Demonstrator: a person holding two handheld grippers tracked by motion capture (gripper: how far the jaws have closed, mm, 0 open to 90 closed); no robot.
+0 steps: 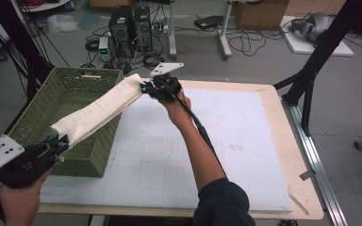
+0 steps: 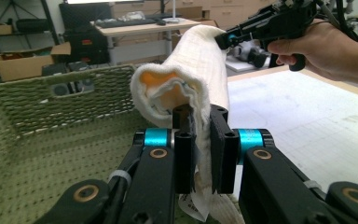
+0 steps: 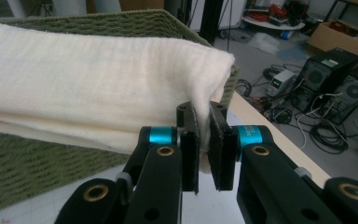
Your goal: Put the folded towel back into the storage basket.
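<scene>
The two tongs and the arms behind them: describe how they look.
Both the left tongs and right tongs are black, with flat black jaws, cyan collars and brass-coloured pivot pins. Each carries a pale three-cornered plate with holes. A black cable trails down the right forearm, whose upper arm wears a dark navy sleeve.

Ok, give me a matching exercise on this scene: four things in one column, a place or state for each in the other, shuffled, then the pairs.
1. folded cloth
2. green basket
3. left claw
4. right claw

A. shut on the cloth's far end
B. held up between both claws, above the basket
C. shut on the cloth's near end
D. stands on the table's left side

Pairs: 1-B, 2-D, 3-C, 4-A
</scene>
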